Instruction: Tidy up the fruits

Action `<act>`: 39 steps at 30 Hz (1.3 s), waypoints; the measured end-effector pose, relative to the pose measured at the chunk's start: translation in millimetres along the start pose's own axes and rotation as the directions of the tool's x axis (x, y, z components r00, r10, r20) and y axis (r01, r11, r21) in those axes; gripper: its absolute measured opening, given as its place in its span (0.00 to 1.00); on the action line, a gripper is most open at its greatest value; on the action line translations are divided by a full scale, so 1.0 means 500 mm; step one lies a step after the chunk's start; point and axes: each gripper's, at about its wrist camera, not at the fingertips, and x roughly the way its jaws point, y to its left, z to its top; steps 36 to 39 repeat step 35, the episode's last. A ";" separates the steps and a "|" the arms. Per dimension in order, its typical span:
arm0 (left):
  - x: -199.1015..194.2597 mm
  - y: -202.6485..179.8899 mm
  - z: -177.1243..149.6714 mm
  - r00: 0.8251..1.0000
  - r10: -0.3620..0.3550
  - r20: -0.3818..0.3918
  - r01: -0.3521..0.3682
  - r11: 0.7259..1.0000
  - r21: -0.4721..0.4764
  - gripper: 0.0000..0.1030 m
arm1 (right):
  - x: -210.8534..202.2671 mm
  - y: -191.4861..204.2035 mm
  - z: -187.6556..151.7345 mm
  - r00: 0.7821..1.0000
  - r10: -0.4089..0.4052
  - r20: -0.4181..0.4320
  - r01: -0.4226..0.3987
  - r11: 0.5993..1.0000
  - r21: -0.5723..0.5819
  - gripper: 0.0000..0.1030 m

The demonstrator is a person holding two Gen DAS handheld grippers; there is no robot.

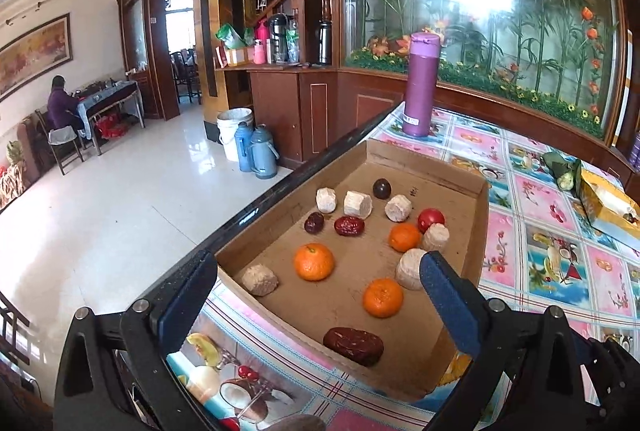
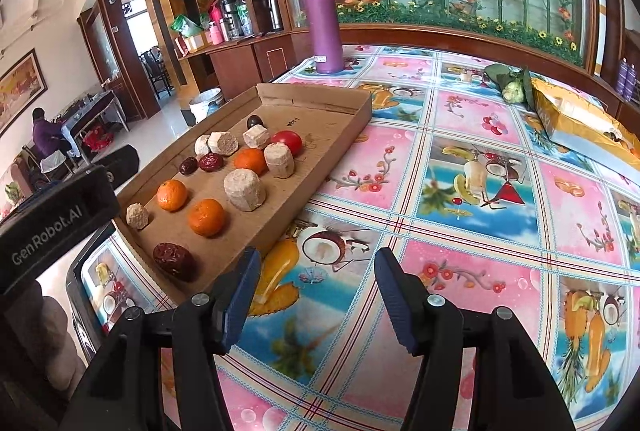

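Note:
A shallow cardboard tray (image 1: pixel 440 171) (image 2: pixel 340 135) lies on the flowered tablecloth by the table's left edge. It holds three oranges (image 1: pixel 314 262) (image 2: pixel 172 195), several pale stubby cylinders (image 1: pixel 412 268) (image 2: pixel 245 189), three dark red dates with the largest (image 1: pixel 353 346) (image 2: pixel 175 260) nearest, a red tomato (image 1: pixel 431 219) (image 2: pixel 287 141) and a dark plum (image 1: pixel 381 188). My left gripper (image 1: pixel 318 263) hangs open and wide above the tray's near half, touching nothing. My right gripper (image 2: pixel 318 255) is open over bare tablecloth, just right of the tray's near corner.
A tall purple bottle (image 1: pixel 420 83) (image 2: pixel 323 23) stands beyond the tray. A yellow bag (image 2: pixel 580 119) and a green leafy bundle (image 2: pixel 512 83) lie at the far right. The table edge (image 1: pixel 280 191) drops to the tiled floor on the left. A person (image 1: pixel 60 103) sits far off.

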 end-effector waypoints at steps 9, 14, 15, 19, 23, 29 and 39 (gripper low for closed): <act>-0.002 0.010 0.000 0.999 -0.032 0.013 0.032 0.999 -0.023 0.98 | 0.004 0.019 -0.001 1.000 0.008 0.002 -0.008 1.000 -0.031 0.63; 0.010 0.011 -0.005 1.000 -0.016 -0.010 0.016 1.000 -0.018 0.98 | 0.007 0.032 -0.004 1.000 0.013 0.000 -0.013 0.999 -0.048 0.64; 0.011 0.010 -0.006 1.000 -0.016 -0.013 0.016 1.000 -0.016 0.98 | 0.007 0.033 -0.004 1.000 0.014 0.001 -0.014 0.999 -0.050 0.64; 0.015 0.008 -0.009 1.000 -0.013 -0.020 0.013 1.000 -0.010 0.98 | 0.010 0.039 -0.005 1.000 0.012 0.003 -0.012 0.998 -0.059 0.65; 0.016 0.008 -0.010 1.000 -0.015 -0.024 0.015 1.000 -0.010 0.98 | 0.012 0.042 -0.006 1.000 0.014 0.001 -0.014 0.998 -0.059 0.66; 0.028 0.008 -0.017 0.998 -0.025 -0.051 0.024 1.000 -0.019 0.98 | 0.015 0.042 -0.007 1.000 0.020 -0.002 -0.020 0.998 -0.057 0.66; 0.027 0.005 -0.023 0.998 -0.029 -0.057 0.028 0.999 -0.016 0.98 | 0.015 0.038 -0.010 1.000 0.022 -0.004 -0.022 0.999 -0.044 0.68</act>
